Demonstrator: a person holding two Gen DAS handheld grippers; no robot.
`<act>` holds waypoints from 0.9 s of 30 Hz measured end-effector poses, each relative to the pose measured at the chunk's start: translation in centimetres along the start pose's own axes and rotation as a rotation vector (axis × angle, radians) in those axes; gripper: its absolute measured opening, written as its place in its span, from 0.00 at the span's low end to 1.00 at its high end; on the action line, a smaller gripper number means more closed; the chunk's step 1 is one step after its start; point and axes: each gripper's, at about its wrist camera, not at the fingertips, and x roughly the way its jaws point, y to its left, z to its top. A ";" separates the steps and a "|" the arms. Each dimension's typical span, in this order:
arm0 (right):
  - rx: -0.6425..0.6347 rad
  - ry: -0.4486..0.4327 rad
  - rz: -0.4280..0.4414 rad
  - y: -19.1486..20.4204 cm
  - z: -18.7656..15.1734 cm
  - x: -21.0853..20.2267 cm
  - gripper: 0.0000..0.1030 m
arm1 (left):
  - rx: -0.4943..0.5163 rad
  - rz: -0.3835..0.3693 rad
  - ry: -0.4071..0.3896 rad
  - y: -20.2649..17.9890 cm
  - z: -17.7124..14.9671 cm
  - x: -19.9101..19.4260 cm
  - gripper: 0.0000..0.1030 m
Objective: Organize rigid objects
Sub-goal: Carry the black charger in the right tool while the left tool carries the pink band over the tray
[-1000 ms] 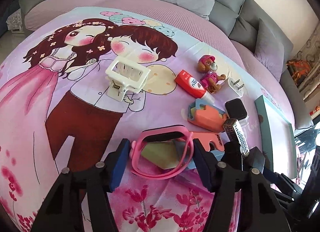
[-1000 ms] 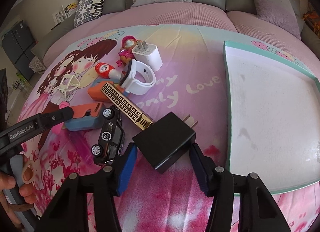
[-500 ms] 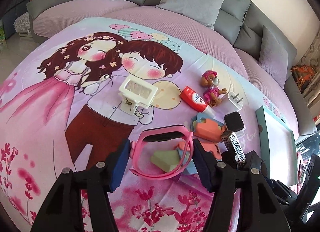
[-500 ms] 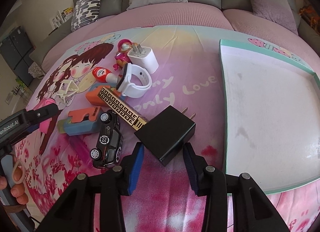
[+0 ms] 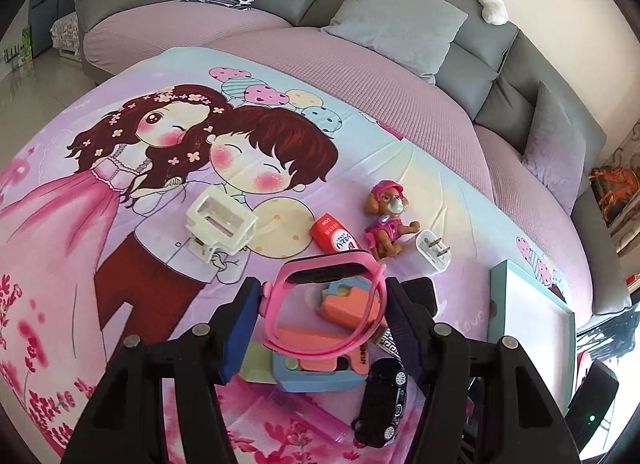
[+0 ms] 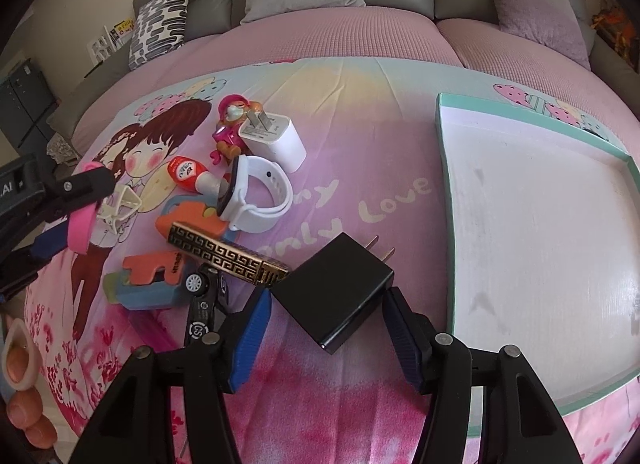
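Teal card rims the white tray [image 6: 536, 232], the biggest thing here, filling the right of the right wrist view and holding nothing yet. Left of it, across the middle of the printed bedspread [image 6: 360, 136], lies the heap of small goods: white watch [image 6: 260, 200], white plug [image 6: 276, 136], toy dog [image 6: 232, 124], gold patterned bar [image 6: 224, 254], toy car [image 6: 204, 304].

At the bottom centre of that view the right gripper [image 6: 326, 328] brackets the black charger [image 6: 336, 296]. A moment ago its pads were drawn closer about the block; now the jaws are opening, with the charger between them and lying on the cloth, a slim gap showing at the right pad. My guess is the grip is being reset, so the charger is not yet bound for the tray.

In the left wrist view the left gripper [image 5: 322, 322] is clamped on the pink watch band [image 5: 324, 300], lower centre. The band sat down among the foam blocks [image 5: 340, 304] a second ago; now it hangs clear above them, lifted, and presumably ready to carry toward the tray at the right edge.
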 end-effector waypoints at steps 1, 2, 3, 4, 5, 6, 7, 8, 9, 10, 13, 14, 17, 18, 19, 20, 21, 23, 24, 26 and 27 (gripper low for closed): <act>-0.002 0.000 -0.002 0.0 0.1 0.1 0.60 | 0.006 -0.005 0.003 -0.2 -0.3 0.3 0.61; -0.003 -0.003 -0.004 0.0 0.2 0.2 0.60 | 0.007 -0.009 0.009 -0.2 -0.6 0.6 0.61; -0.001 -0.006 -0.005 0.0 0.4 0.3 0.60 | 0.002 -0.010 0.013 -0.2 -0.8 0.9 0.61; 0.005 -0.007 -0.004 0.0 0.5 0.5 0.60 | -0.004 -0.008 0.015 -0.1 -0.9 1.1 0.61; 0.009 -0.007 -0.001 -0.1 0.8 0.7 0.61 | -0.004 -0.005 0.014 0.0 -1.1 1.3 0.61; 0.014 -0.008 0.001 -0.2 1.0 0.9 0.61 | -0.002 -0.001 0.014 0.0 -1.2 1.5 0.61; 0.017 -0.010 0.004 -0.2 1.3 1.1 0.61 | -0.001 0.004 0.015 0.0 -1.2 1.7 0.62; 0.022 -0.011 0.005 -0.3 1.6 1.3 0.61 | 0.002 0.006 0.017 0.1 -1.3 1.9 0.61; 0.026 -0.011 0.008 -0.4 1.9 1.5 0.62 | 0.002 0.010 0.019 0.1 -1.4 2.0 0.62; 0.030 -0.012 0.010 -0.5 2.2 1.7 0.62 | 0.003 0.015 0.019 0.1 -1.4 2.1 0.62; 0.023 -0.025 0.011 -0.6 2.8 2.2 0.64 | 0.011 0.023 0.017 0.1 -1.4 2.2 0.62; 0.016 -0.031 0.003 -0.5 3.0 2.3 0.66 | 0.014 0.025 0.016 0.1 -1.5 2.2 0.62; 0.010 -0.047 -0.001 -0.5 3.3 2.5 0.66 | 0.020 0.034 0.015 0.0 -1.5 2.2 0.62; 0.008 -0.052 -0.006 -0.4 3.3 2.6 0.66 | 0.022 0.037 0.017 0.0 -1.5 2.3 0.62; 0.001 -0.054 -0.014 -0.4 3.3 2.7 0.66 | 0.026 0.042 0.020 0.0 -1.5 2.4 0.62; -0.008 -0.055 -0.025 -0.2 3.3 2.8 0.66 | 0.030 0.046 0.024 -0.1 -1.6 2.5 0.62; -0.017 -0.055 -0.035 -0.1 3.3 2.8 0.66 | 0.032 0.048 0.028 -0.1 -1.6 2.7 0.62; -0.028 -0.059 -0.043 0.0 3.2 2.9 0.65 | 0.035 0.047 0.034 -0.2 -1.7 2.8 0.62; -0.027 -0.062 -0.040 0.0 3.1 2.9 0.64 | 0.037 0.048 0.033 -0.3 -1.7 2.8 0.62; -0.018 -0.069 -0.033 -0.2 3.1 2.7 0.62 | 0.043 0.056 0.032 -0.4 -1.7 2.8 0.62; -0.013 -0.072 -0.030 -0.4 3.1 2.7 0.60 | 0.046 0.058 0.032 -0.5 -1.8 2.8 0.62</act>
